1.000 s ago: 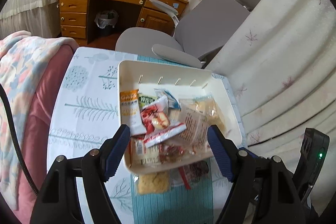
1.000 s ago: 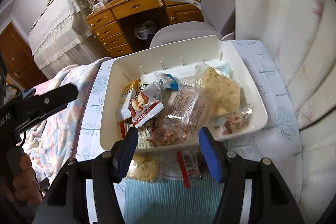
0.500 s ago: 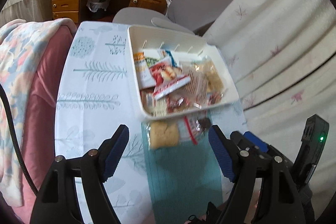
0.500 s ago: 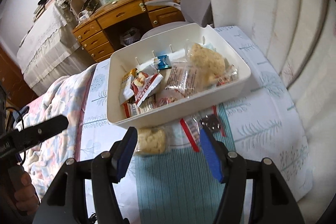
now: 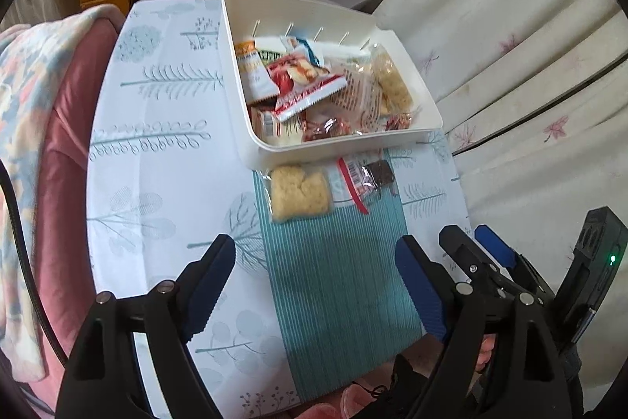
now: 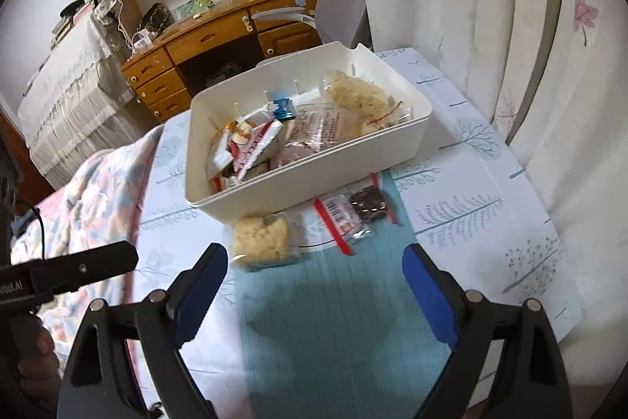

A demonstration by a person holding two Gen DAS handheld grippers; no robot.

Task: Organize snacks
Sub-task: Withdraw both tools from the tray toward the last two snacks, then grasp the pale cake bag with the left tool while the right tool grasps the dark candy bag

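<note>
Both grippers empty, fingers wide; two snacks outside the white plastic bin [image 5: 337, 148].

Next, judged: right gripper [image 6: 314, 285] centres over pale crumbly rice-cake packet [image 6: 261, 236] on counter [image 6: 471, 222], lifts, drops it binward; left gripper [image 5: 314, 285] idle.

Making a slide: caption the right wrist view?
Open right gripper above teal mat; two snack packets before white plastic bin.

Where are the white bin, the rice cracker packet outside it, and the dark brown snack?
white bin [image 5: 337, 150]: left wrist view, near wall.
rice cracker packet [image 5: 300, 192]: left wrist view, middle.
dark brown snack [image 6: 368, 202]: right wrist view, top face.
</note>
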